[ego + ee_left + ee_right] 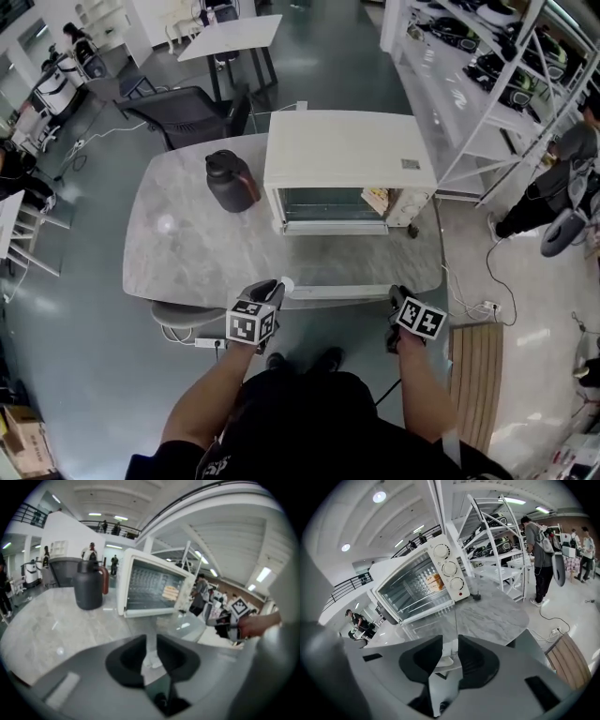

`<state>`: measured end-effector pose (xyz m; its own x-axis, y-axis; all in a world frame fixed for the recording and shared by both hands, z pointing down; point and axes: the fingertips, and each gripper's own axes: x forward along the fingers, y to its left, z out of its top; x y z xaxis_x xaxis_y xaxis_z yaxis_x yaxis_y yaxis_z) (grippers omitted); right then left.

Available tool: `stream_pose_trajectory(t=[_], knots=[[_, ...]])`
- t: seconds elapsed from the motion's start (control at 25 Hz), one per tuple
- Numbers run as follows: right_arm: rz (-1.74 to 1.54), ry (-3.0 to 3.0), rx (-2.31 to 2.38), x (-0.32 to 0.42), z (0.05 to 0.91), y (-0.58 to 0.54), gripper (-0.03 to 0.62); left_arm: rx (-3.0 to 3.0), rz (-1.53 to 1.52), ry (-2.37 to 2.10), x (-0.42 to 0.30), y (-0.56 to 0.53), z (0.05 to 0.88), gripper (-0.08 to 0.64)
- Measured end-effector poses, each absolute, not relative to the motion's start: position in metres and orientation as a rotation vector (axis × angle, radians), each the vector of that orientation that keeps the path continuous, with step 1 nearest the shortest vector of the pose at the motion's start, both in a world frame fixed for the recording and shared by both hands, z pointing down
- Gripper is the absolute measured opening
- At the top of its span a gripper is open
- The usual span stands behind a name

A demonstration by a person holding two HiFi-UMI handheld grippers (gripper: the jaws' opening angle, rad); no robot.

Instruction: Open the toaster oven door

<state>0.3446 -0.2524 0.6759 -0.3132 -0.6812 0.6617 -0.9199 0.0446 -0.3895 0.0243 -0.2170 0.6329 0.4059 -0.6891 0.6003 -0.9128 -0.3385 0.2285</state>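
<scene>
The toaster oven (337, 155), white and boxy, stands toward the far right of a grey marbled table (178, 248), its front turned to the person and its three dials (449, 568) stacked down its right side. A white shelving rack (487, 84) runs along the floor to the right of the table, and a dark office chair (187, 112) stands behind it. The oven's glass door (337, 261) is already down, lying flat over the tabletop and reaching to the near edge, with the grille of the cavity open to view. A dark jug (230, 181) with a reddish handle stands just beside the oven's left wall, apart from the door. The left gripper (150, 649) is at the door's near left corner; its jaws are drawn close, with only a narrow gap, and clamp the left end of the white door handle (337, 292). The right gripper (449, 656) is at the near right corner; its jaws stand somewhat wider, either side of the handle's right end without plainly pressing on it. A slice of toast (375, 199) sits inside the oven at its right.
</scene>
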Motion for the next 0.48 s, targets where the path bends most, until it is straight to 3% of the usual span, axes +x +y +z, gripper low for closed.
stream_pose_trajectory(t=[0.24, 0.48], knots=[[1.048, -2.045, 1.731, 0.339, 0.640, -0.245, 0.079, 2.255, 0.491, -1.362, 0.016, -0.213, 0.591, 0.049], [0.994, -2.107, 1.732, 0.280, 0.611, -0.216, 0.060, 2.322, 0.385, -1.398, -0.028, -0.202, 0.544, 0.012]])
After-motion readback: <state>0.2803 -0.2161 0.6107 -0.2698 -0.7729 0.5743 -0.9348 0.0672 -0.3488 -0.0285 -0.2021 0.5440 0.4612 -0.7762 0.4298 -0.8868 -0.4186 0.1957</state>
